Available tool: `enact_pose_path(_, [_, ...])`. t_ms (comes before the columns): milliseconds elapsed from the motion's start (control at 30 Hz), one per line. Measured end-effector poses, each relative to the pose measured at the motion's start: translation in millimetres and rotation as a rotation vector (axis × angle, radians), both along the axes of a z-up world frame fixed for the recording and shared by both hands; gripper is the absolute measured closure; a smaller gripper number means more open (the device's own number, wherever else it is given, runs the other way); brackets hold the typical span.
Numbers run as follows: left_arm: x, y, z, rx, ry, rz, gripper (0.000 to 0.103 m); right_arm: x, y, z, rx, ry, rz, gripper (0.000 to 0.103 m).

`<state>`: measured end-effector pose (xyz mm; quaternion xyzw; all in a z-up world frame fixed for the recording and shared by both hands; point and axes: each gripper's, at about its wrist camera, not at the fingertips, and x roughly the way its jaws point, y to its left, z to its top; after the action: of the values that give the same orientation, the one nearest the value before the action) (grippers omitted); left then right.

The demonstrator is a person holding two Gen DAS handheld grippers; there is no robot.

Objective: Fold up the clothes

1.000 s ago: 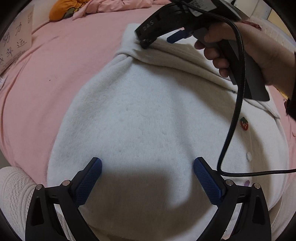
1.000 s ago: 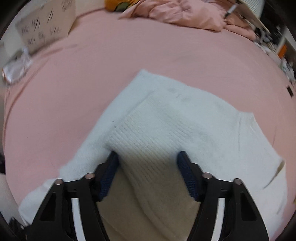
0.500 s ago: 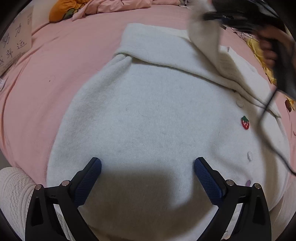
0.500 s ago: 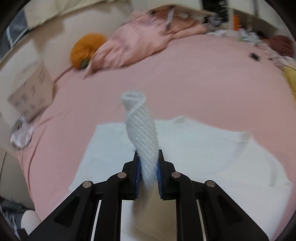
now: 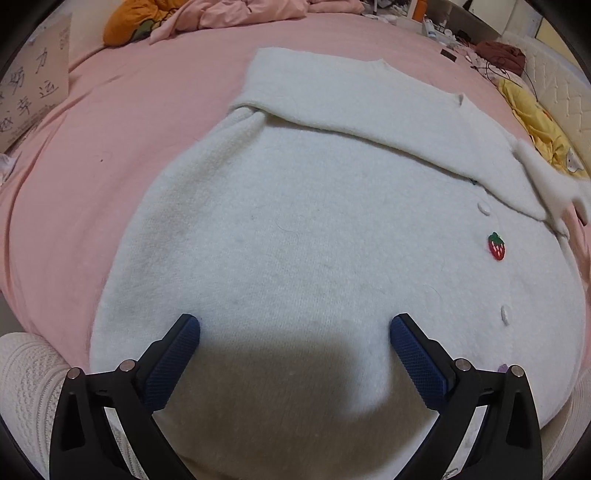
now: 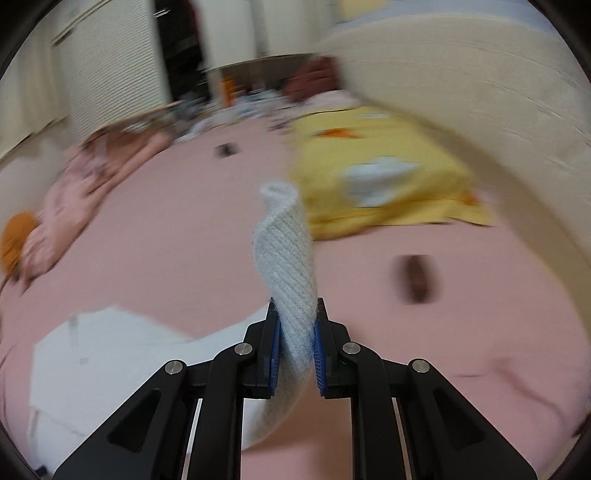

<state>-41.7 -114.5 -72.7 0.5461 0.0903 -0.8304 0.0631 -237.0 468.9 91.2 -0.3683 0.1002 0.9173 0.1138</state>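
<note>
A white fuzzy cardigan [image 5: 295, 229] with a strawberry patch [image 5: 496, 246] lies spread on the pink bed [image 5: 92, 177]. One sleeve lies folded across its top. My left gripper [image 5: 295, 332] is open and empty, hovering over the cardigan's lower part. My right gripper [image 6: 295, 321] is shut on the ribbed sleeve cuff [image 6: 288, 254] and holds it lifted above the bed. The rest of the cardigan [image 6: 103, 354] shows at the lower left of the right wrist view. The lifted sleeve [image 5: 546, 184] appears blurred at the right edge of the left wrist view.
A yellow blanket [image 6: 369, 173] and a small dark object [image 6: 417, 278] lie on the bed ahead of the right gripper. Pink bedding [image 5: 236, 11] and an orange plush [image 5: 125, 24] sit at the far edge. A cardboard box [image 5: 33, 88] stands at the left.
My right gripper shut on the sleeve cuff, lifted it and swung it away to the right, out of the left wrist view. The left gripper stayed still and open.
</note>
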Motion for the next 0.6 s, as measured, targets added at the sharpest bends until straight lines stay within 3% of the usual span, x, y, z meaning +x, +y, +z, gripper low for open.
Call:
enact_pose_path(133, [-9.6, -11.3, 0.3, -0.011, 0.001, 0.006, 0.0, 24.3, 74.8, -19.9, 0.001, -0.026, -0.12, 0.087])
enact_pose_path(300, [-22.3, -6.8, -0.6, -0.023, -0.001, 0.021, 0.0, 55.6, 151.6, -60.9, -0.09, -0.043, -0.285, 0.087])
enact_pose_path(500, [-65.1, 15.7, -11.0, -0.052, -0.013, 0.03, 0.0, 103.0, 209.5, -98.9, -0.139, -0.045, -0.486, 0.087])
enact_pose_path(600, [-73.5, 18.8, -13.9, -0.057, -0.015, 0.032, 0.0, 113.4, 216.4, -117.0, -0.139, -0.068, -0.489, 0.086])
